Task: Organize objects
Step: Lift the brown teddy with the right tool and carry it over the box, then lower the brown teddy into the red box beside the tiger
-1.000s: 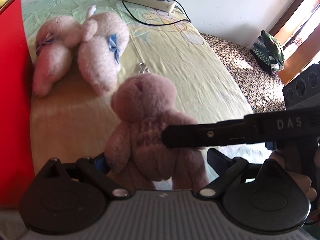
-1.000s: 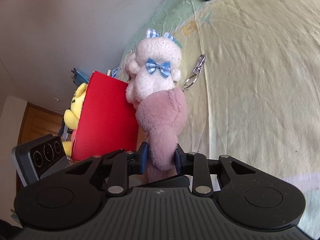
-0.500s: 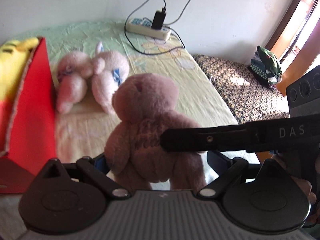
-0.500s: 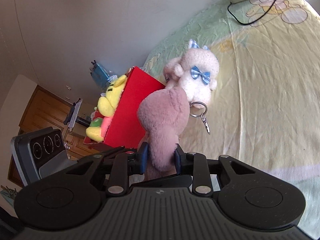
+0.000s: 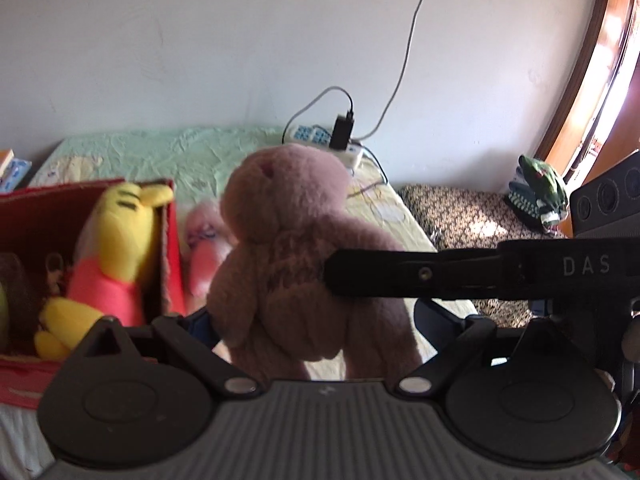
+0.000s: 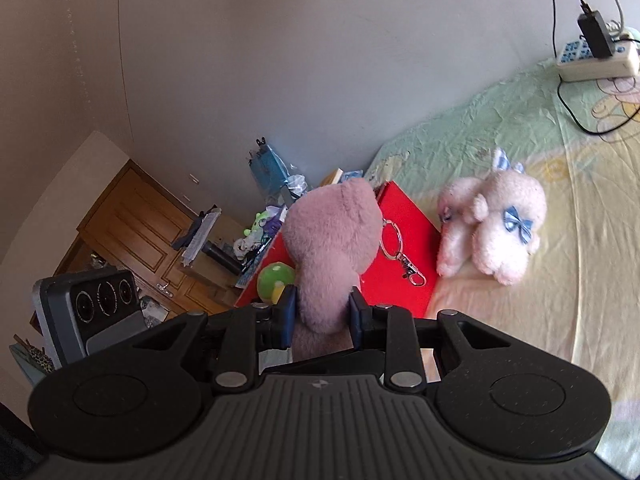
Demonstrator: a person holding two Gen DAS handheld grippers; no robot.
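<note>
R gripper [image 6: 322, 312]: fingers clenched on the pink plush bear [image 6: 332, 240], pads pressed into both sides of its body; bear upright, head up, clear of the bed. Keyring w/ clasp [image 6: 400, 254] hangs from bear's head, seen against the red box [image 6: 404, 236].

L gripper [image 5: 312, 322]: fingers spread wide, one each side of the same bear's lower body [image 5: 304, 264]. L pad right beside bear's arm, R pad stands apart from the leg; not pressing, so released. From the L wrist view, the R gripper's black finger [image 5: 420, 274] crosses in from the right & lies against the bear's side, marked "DAS".

Red box sits on the bed [image 6: 580, 240] by its far-left part, open top. Inside: yellow plush w/ pink shirt [image 5: 114, 248] leaning on the box wall; a green-yellow ball-like item [image 6: 276, 276] also shows at the box, detail unclear.

White-pink plush w/ blue bows [image 6: 492, 232] lies on the sheet just beside the box's right wall, apart from the bear.

Power strip [image 6: 596, 60] w/ black charger & cables at the head of the bed by the wall. Patterned cover [image 5: 472, 216] right of the sheet; green-white bundle [image 5: 538, 186] on it near the door. Background in R wrist view: wooden cabinet [image 6: 132, 220], cluttered items, blurred.
</note>
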